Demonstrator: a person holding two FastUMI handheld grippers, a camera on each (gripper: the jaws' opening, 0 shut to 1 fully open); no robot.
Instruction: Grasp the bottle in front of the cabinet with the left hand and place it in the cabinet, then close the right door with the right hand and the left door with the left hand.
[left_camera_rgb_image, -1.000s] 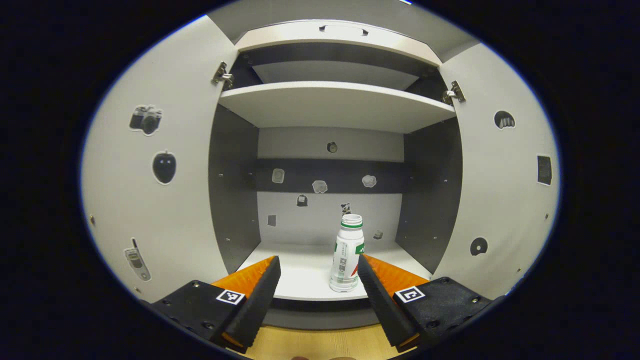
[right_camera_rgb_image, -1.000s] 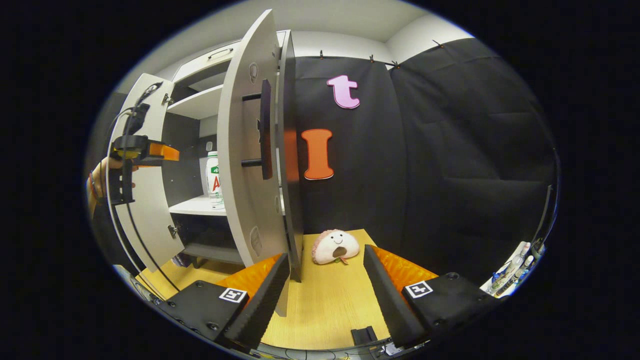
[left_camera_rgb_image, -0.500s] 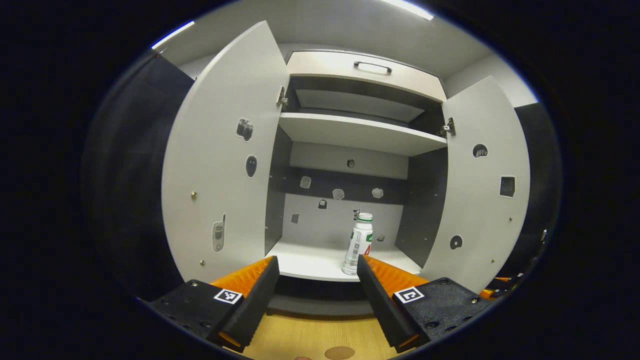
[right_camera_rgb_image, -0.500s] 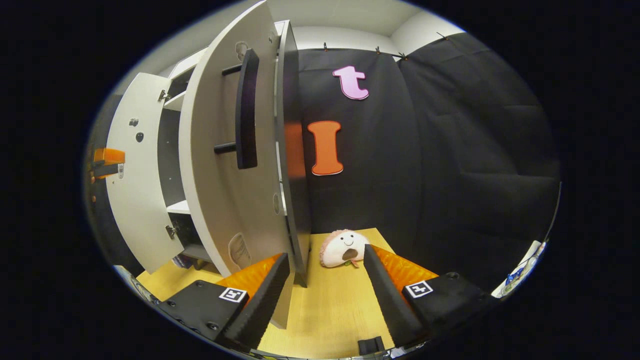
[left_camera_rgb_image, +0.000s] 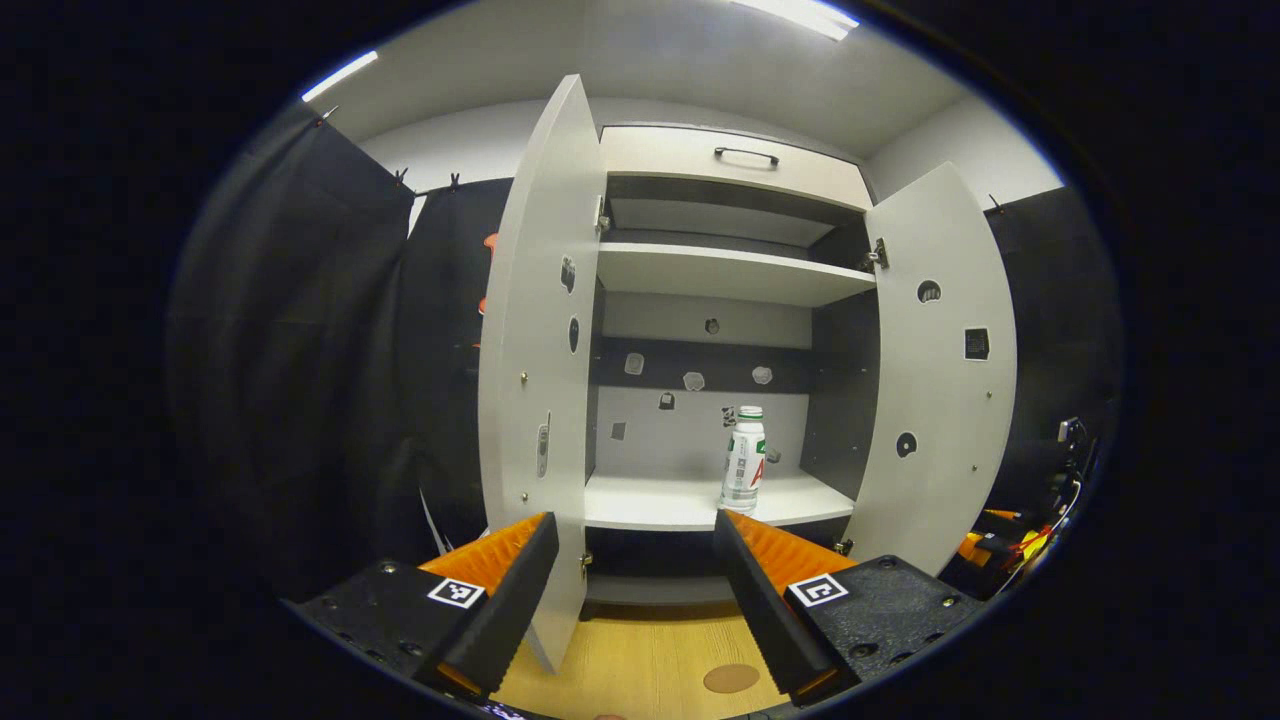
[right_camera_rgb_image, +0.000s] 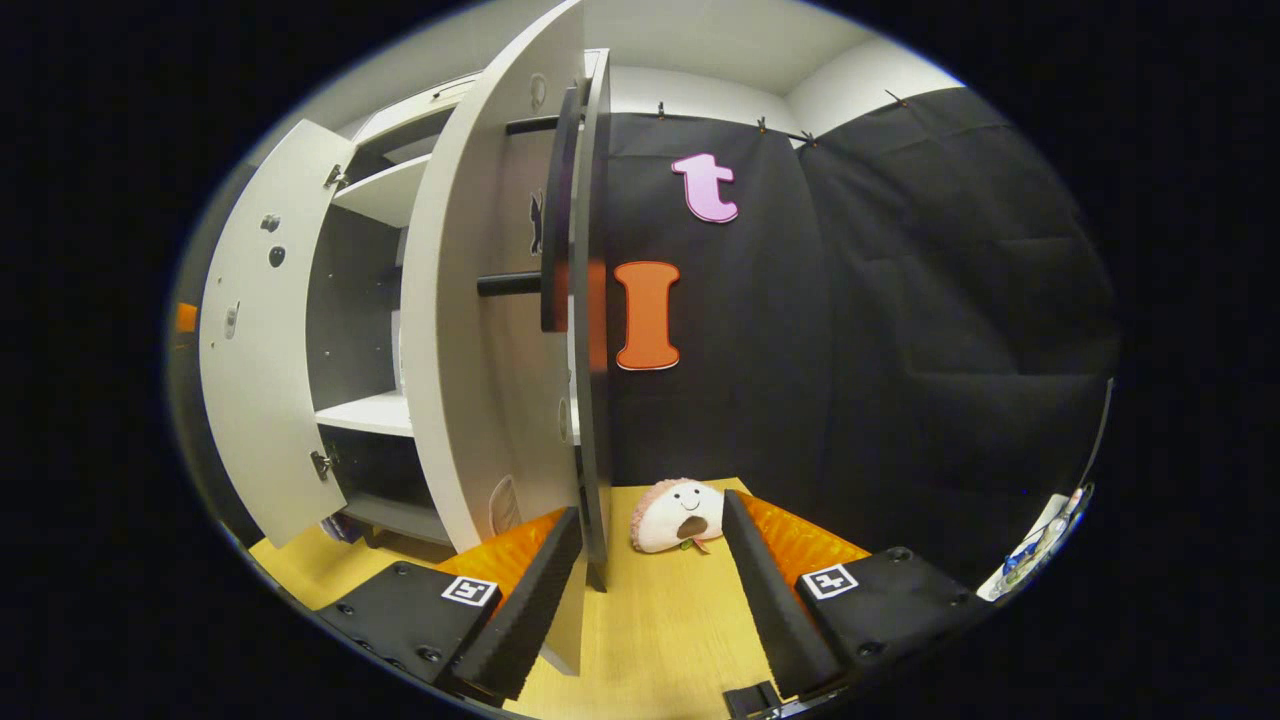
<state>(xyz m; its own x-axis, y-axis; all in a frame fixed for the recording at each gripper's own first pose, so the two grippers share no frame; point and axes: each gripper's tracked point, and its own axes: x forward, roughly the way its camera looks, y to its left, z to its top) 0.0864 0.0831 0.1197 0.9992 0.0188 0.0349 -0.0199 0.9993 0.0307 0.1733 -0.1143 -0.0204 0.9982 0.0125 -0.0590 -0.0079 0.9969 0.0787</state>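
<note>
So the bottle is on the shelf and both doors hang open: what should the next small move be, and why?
Probably bring the right gripper left against the outer face of the right door to start swinging it shut. The bottle stands upright on the shelf, both grippers are open and empty, and that door comes first.

Staged test booth, not a home: black cloth wall (right_camera_rgb_image: 900, 300), lone cabinet (left_camera_rgb_image: 720, 300) on wood surface (right_camera_rgb_image: 660, 620), stray cables (left_camera_rgb_image: 1040, 530).

bottle (left_camera_rgb_image: 743, 458) label, door stickers (left_camera_rgb_image: 571, 274) too small.
</note>
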